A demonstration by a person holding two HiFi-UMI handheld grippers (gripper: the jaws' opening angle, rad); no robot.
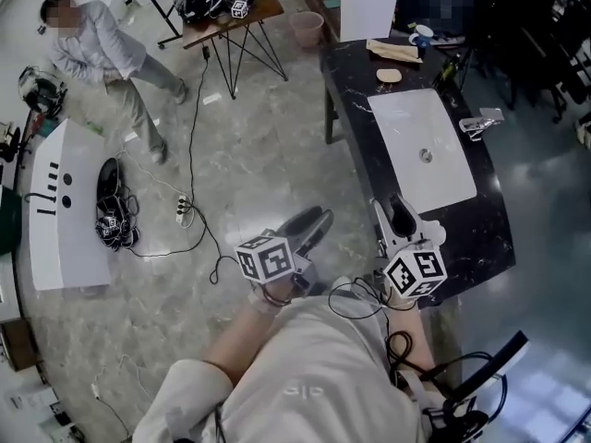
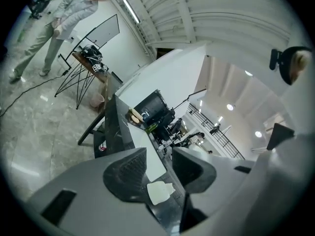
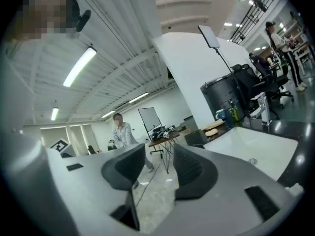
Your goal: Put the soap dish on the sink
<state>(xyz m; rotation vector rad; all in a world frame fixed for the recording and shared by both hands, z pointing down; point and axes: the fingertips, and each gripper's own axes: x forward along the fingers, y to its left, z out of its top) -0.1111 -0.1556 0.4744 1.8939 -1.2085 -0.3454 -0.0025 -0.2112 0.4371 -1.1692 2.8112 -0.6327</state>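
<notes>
Left gripper (image 2: 158, 165): jaws apart, nothing between. Right gripper (image 3: 160, 166): jaws apart, empty. Only head view shows both: left over floor (image 1: 249, 164), right over black counter (image 1: 485, 233) near end. White sink (image 1: 425, 146) mid-counter. Soap dish (image 1: 392, 51) beyond sink at counter's far end, oval tan piece (image 1: 390, 76) just beside; gripper views show dish low, edge-on.

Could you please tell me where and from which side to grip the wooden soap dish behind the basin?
Grip the wooden soap dish across its narrow width at mid-length, from above. It lies long, thin and flat on the black counter, so a claw probably spans only that width.
</notes>
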